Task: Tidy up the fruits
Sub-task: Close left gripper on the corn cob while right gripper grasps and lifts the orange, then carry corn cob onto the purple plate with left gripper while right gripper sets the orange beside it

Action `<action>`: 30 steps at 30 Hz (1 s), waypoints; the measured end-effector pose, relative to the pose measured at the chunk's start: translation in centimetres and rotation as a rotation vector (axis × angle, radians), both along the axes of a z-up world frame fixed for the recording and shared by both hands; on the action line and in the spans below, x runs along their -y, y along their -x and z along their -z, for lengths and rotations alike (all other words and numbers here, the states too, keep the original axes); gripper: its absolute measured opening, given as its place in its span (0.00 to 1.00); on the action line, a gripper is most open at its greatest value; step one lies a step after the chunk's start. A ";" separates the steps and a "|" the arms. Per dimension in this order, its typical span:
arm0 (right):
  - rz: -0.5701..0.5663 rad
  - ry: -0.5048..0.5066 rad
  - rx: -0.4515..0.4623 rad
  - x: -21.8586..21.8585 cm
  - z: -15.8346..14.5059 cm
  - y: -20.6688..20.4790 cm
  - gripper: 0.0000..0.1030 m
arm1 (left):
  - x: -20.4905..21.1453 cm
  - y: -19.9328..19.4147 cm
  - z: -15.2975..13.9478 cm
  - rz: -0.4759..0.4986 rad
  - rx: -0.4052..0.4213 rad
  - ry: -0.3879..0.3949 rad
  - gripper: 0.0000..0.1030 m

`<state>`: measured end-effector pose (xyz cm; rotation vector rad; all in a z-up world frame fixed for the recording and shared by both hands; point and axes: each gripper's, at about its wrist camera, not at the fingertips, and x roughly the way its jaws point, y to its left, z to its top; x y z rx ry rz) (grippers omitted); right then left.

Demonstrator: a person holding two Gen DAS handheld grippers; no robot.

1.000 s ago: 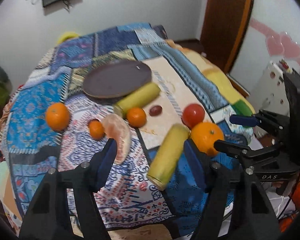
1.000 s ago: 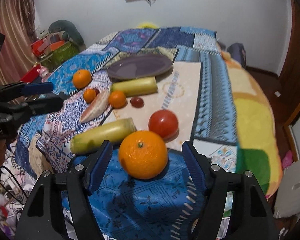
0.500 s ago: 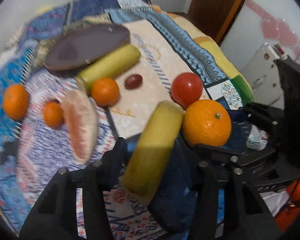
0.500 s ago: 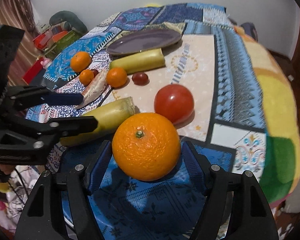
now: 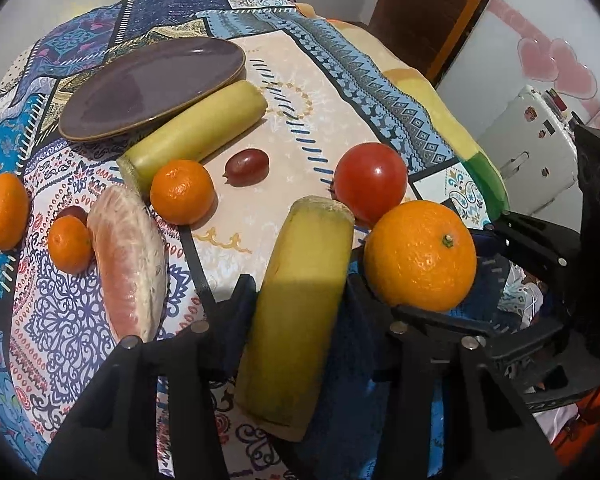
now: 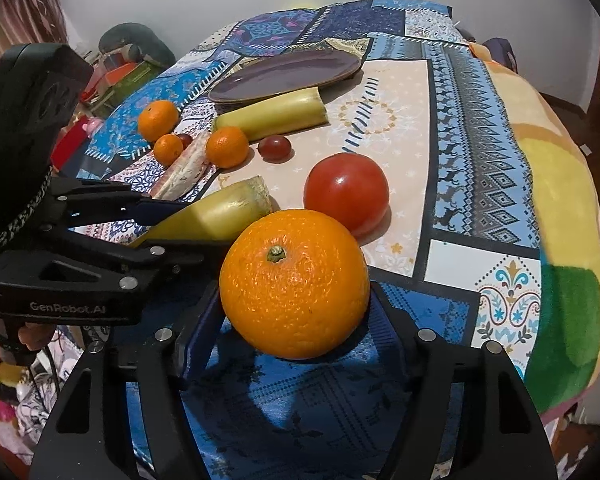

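A short yellow fruit piece [image 5: 300, 320] lies on the patterned blanket [image 5: 80, 320]. My left gripper [image 5: 300, 292] straddles it, its jaws closing with both pads against the piece's sides. Just right of it sits a large orange [image 6: 294, 284]. My right gripper [image 6: 294, 300] is around that orange, jaws closing, pads meeting its sides. Behind them lie a red tomato [image 5: 370, 180], a dark grape [image 5: 246, 166], a longer yellow piece [image 5: 196, 132], three mandarins [image 5: 182, 192], a pink pomelo segment [image 5: 128, 264] and an empty purple plate [image 5: 140, 84].
The blanket covers a bed that drops away at the right edge [image 6: 572, 280]. A white appliance [image 5: 532, 152] and a wooden door [image 5: 432, 12] stand to the right. Boxes and clutter [image 6: 120, 76] sit on the floor at the left.
My left gripper came down over the short yellow piece and its jaws narrowed onto it. My right gripper sank closer around the large orange.
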<state>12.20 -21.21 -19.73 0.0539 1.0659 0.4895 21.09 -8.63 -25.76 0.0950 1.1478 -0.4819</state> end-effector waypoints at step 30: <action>0.050 0.037 0.326 -1.4 -10.1 -2.7 0.63 | -10.1 2.2 -12.5 -0.276 0.304 0.139 0.36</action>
